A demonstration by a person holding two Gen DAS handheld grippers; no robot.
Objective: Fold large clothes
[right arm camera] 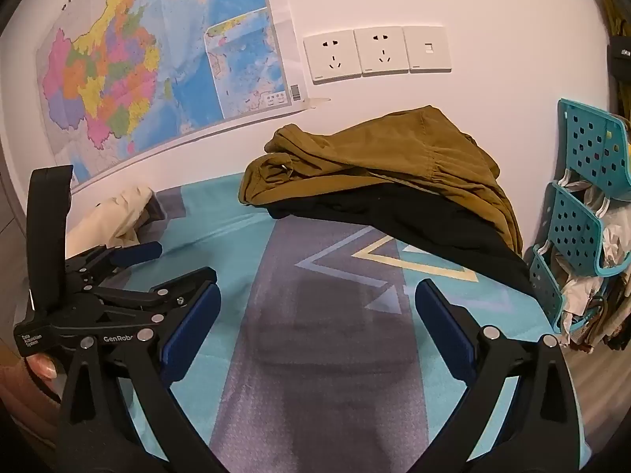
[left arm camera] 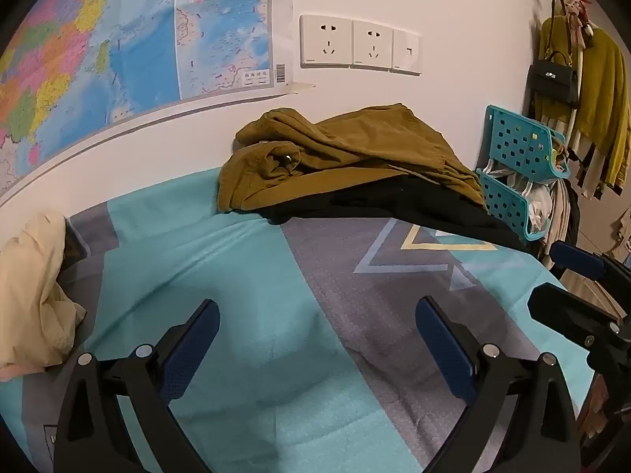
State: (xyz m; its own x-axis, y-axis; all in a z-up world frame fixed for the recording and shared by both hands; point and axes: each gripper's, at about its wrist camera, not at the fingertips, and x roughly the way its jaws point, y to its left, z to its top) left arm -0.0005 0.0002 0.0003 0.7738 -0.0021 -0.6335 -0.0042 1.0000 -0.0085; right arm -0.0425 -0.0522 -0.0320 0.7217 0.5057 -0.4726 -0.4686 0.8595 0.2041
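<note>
Currently both grippers hover over the bed with nothing between their fingers. The left gripper has its fingers spread wide above the teal and grey sheet, and the right gripper is spread just as wide beside it. At the far edge of the bed, against the wall, lies the crumpled olive-brown garment, heaped on top of a black garment that spreads toward the bed's right edge. A cream garment sits bunched near the bed's left edge. Beyond the right edge stand teal perforated baskets.
</note>
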